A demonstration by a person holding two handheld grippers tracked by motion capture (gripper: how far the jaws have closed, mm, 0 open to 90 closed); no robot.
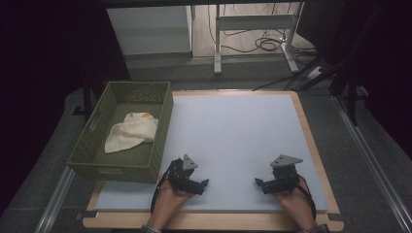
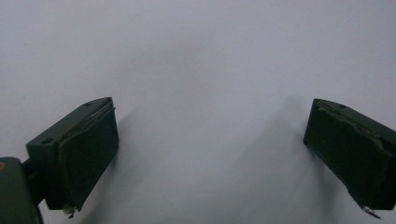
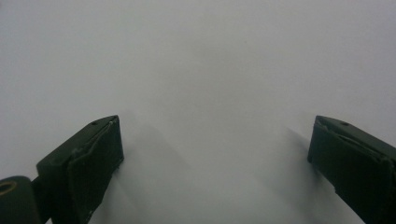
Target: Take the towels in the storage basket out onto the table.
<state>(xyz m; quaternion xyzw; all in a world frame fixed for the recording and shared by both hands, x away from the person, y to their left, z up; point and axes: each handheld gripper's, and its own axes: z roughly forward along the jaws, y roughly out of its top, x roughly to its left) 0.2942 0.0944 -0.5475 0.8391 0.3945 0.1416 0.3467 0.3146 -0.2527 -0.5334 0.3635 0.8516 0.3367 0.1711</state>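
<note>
A: Where are the grippers?
B: Both rest on the pale mat (image 1: 233, 131) near its front edge. The left gripper (image 1: 206, 183) points right, the right gripper (image 1: 257, 181) points left, well apart.
A: And the jaws?
B: Both pairs are spread wide, with nothing but bare mat between them in each gripper view.
A: The cloth (image 1: 130, 131)?
B: Crumpled inside the green basket (image 1: 163, 127), at the mat's left edge, just beyond the left gripper and apart from it.
</note>
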